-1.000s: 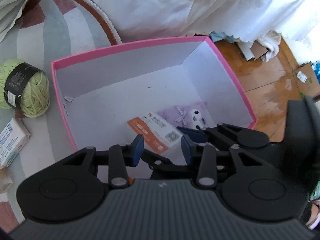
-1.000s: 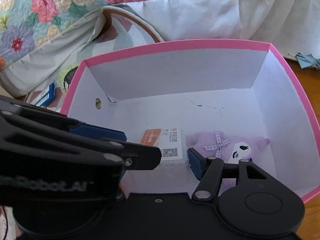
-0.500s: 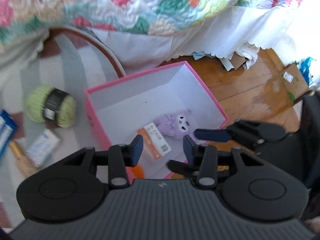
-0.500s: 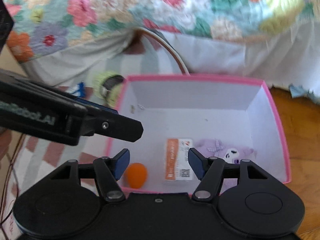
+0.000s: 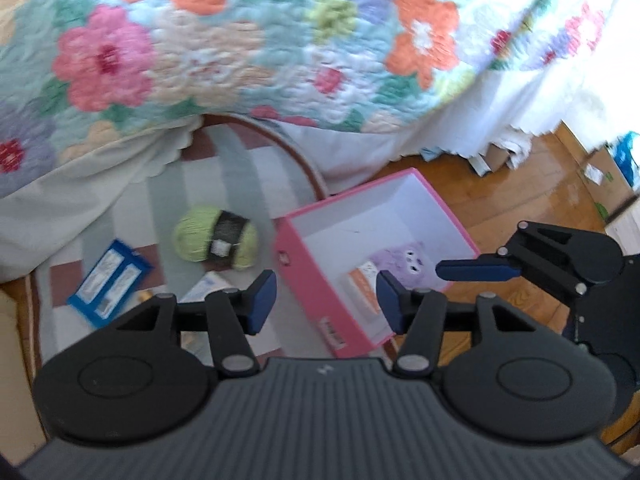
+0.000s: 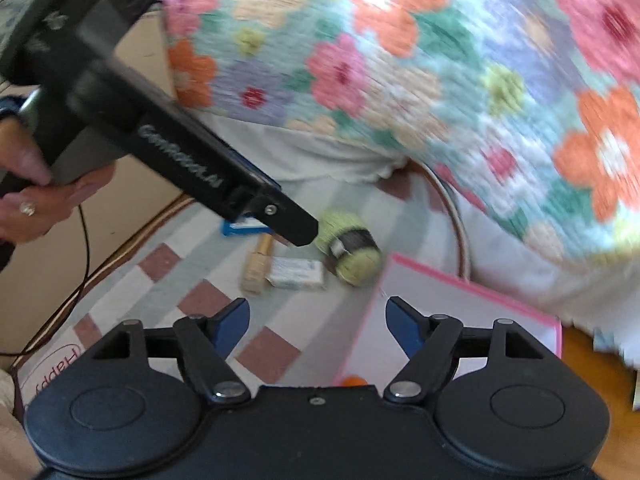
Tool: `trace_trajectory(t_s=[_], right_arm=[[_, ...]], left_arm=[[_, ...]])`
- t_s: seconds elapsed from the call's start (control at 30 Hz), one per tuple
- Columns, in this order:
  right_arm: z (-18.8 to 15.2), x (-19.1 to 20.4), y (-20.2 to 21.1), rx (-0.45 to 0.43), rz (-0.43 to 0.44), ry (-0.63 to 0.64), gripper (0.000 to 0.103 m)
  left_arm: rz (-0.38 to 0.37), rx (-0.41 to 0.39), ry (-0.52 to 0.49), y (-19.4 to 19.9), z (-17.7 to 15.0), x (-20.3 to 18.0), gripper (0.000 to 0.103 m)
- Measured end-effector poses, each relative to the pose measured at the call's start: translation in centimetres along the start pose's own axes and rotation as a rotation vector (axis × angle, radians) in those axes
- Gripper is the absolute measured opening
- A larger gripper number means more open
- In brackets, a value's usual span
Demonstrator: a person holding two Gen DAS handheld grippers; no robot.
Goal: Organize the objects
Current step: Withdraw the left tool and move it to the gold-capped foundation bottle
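A pink box (image 5: 316, 280) with white inside stands on the floor by the rug; it holds a purple plush toy (image 5: 404, 264) and an orange-and-white packet (image 5: 362, 284). The box (image 6: 460, 312) also shows in the right wrist view, with an orange ball (image 6: 352, 381) by its near corner. A green yarn ball (image 5: 216, 242) (image 6: 352, 252), a blue packet (image 5: 108, 282), a white packet (image 6: 298, 274) and a tan bottle (image 6: 258, 266) lie on the rug. My left gripper (image 5: 326, 302) is open and empty, high above the box's left side. My right gripper (image 6: 318, 326) is open and empty, above the rug.
A bed with a flowered quilt (image 5: 260, 48) and white skirt (image 5: 460, 132) fills the back. The striped rug (image 5: 248, 184) has a brown border. Wooden floor (image 5: 540, 200) with cardboard scraps lies to the right. A black cable (image 6: 82, 264) runs along the rug's left edge.
Both grippers have risen well away from the box and pulled back. The box now looks small. The left gripper's jaws have opened wider, and the right view has swung left over the rug.
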State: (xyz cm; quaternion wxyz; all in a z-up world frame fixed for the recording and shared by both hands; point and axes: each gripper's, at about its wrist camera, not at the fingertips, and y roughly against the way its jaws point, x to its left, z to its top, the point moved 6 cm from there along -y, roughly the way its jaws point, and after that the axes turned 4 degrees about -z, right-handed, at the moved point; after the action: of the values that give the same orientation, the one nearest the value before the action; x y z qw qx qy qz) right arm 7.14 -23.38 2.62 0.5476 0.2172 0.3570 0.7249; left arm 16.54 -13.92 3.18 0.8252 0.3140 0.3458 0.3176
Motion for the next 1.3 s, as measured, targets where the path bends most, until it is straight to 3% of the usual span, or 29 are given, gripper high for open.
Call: trace_trajectory(t_s=[0.17, 0.37, 0.63, 0.73, 0.97, 1.13, 1.3], right_arm=[[2.1, 3.1, -2.1, -0.02, 0.061, 0.105, 0.086], [2.8, 6.0, -6.9, 0.031, 0.115, 0.17, 0.086], [2.5, 8.6, -14.4, 0.082, 0.175, 0.136, 0.086], [2.3, 9.6, -17.9, 0.098, 0.155, 0.131, 0.086], [0.8, 9.6, -24.5, 0.14, 0.134, 0.054, 0.076], [-0.4, 8.8, -26.6, 0.181, 0.131, -0.05, 0.071], [-1.7, 8.9, -27.3, 0.211, 0.156, -0.05, 0.055]], left_arm=[[0.027, -0.016, 0.063, 0.5, -1.2, 4.5, 0.061], [0.028, 0.0, 0.175, -1.6, -3.2, 9.9, 0.061], [0.016, 0.009, 0.306, -5.4, -6.8, 15.7, 0.061], [0.019, -0.01, 0.391, -6.9, -8.0, 18.1, 0.061], [0.074, -0.032, 0.518, -9.8, -10.3, 22.8, 0.061], [0.009, -0.066, 0.605, -11.8, -11.6, 24.1, 0.061], [-0.046, -0.054, 0.618, -14.0, -12.4, 23.3, 0.054]])
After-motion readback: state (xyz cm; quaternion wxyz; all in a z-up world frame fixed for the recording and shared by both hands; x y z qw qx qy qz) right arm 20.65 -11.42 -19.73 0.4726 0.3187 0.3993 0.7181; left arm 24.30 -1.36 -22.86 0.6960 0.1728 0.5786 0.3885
